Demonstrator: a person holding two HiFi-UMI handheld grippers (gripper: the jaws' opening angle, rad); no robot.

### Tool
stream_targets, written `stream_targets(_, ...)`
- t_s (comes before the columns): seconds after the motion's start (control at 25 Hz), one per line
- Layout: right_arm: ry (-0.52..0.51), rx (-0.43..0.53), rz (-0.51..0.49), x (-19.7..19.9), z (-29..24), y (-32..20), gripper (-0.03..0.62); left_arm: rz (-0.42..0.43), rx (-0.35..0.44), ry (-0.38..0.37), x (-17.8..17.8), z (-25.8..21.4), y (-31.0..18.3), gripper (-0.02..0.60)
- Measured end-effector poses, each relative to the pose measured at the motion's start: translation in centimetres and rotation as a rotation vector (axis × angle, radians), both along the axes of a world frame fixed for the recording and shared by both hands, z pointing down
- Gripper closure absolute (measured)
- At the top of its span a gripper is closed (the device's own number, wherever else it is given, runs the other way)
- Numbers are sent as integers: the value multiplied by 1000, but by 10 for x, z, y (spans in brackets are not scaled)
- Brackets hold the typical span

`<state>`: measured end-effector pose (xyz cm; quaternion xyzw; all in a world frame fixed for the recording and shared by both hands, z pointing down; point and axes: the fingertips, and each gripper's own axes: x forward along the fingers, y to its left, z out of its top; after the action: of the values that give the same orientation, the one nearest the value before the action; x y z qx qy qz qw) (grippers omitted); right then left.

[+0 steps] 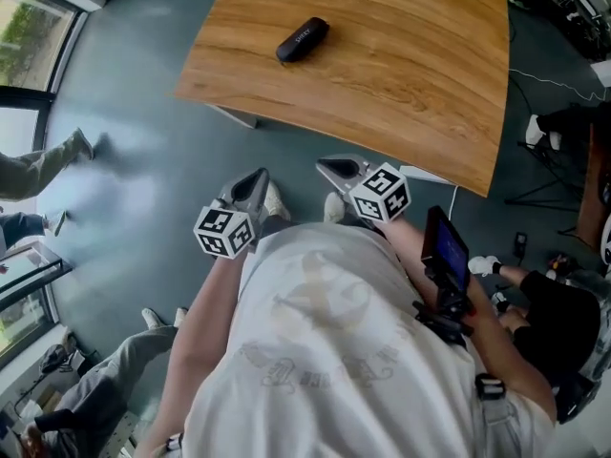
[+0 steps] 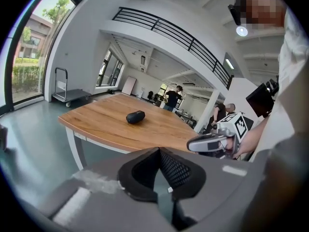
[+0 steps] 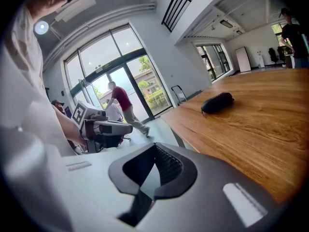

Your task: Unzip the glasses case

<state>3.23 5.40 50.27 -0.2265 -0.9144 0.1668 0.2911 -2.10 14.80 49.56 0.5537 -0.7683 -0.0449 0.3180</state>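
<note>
lying on table (image 1: 401, 84), black oblong glasses case (image 1: 303, 39)

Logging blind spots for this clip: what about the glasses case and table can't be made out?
- glasses case: zipper and pull too small in every view; zipped or open unclear.
- pale print on the case: too small to read.
- table: far end cut off by the head view's top edge.
</note>
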Motion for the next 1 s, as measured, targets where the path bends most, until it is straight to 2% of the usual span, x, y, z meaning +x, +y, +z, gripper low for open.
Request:
stream_targets(0.2, 10, 10, 67, -35, -2, 13, 586, 84, 16, -3, -38, -3, 7, 577)
stream_targets(0.52, 11, 63, 149, -94, -5, 37, 586, 142, 46, 14, -108, 2, 34, 577)
stream_targets(0.76, 33, 74, 219, -111, -1, 58, 586, 195, 65, 28, -133, 7, 53, 577)
stream_targets(1.0, 45, 70, 250, -116, -3, 78, 586, 226, 62, 41, -142, 14, 69, 577)
